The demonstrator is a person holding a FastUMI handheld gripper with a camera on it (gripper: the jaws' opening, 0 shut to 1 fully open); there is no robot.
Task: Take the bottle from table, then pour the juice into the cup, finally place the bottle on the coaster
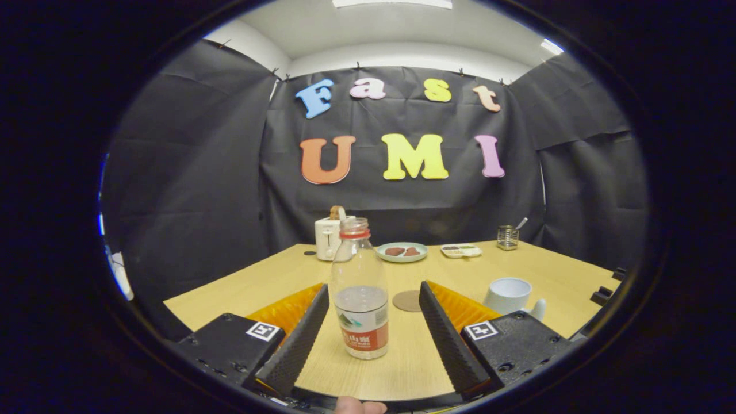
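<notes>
Gripper [374,330] level over table [535,264], fingers spread apart, bottle [360,290] upright between them, untouched.

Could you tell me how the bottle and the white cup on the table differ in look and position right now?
The bottle is tall, clear plastic, uncapped and partly filled; the white cup is squat and opaque, its inside hidden. The bottle stands between the open gripper fingers, untouched by either; the cup sits outside them, beyond the right finger. The round coaster lies between the two. Both stand upright on the wooden table.
</notes>
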